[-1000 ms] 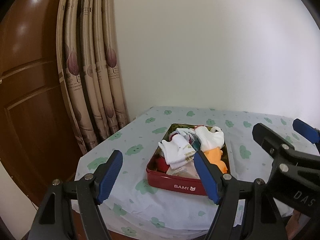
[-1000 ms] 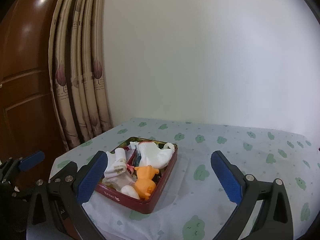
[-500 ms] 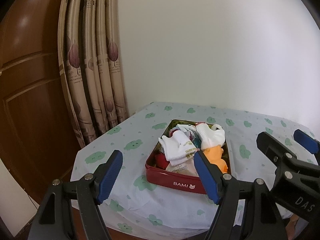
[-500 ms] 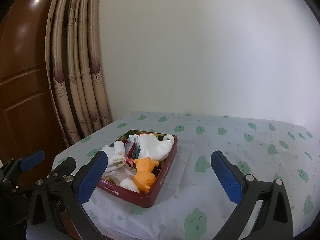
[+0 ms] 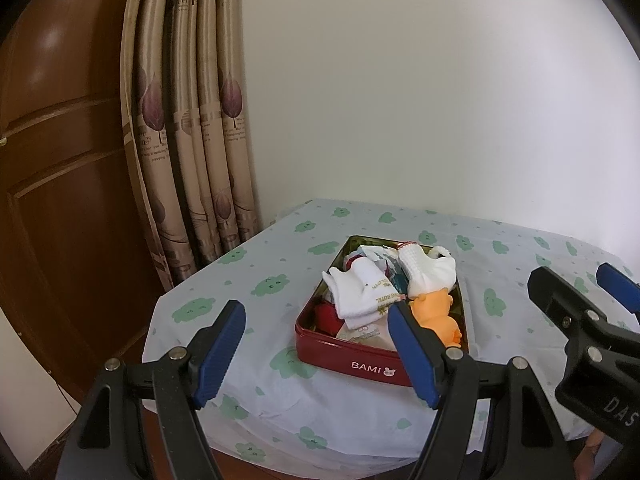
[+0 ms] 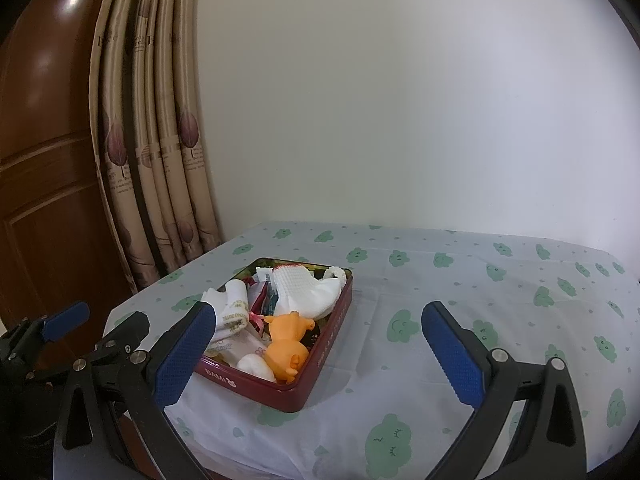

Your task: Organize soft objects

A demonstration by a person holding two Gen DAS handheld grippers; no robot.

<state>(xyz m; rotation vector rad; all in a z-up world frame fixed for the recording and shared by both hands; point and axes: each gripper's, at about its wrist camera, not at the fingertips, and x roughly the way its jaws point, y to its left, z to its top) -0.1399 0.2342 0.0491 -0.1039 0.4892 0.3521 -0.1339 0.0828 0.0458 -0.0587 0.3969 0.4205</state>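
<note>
Left wrist view places the red tin of soft objects on the bench ahead of the empty, wide-open left gripper, nearer than the equally open right gripper.

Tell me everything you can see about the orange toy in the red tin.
The orange toy is a small, smooth animal figure, rubbery-looking, with short stubby limbs. It lies tilted at the near right of the red tin, partly on the packets and white socks around it. The left view shows it half hidden behind a blue finger pad. Neither gripper touches it.
</note>
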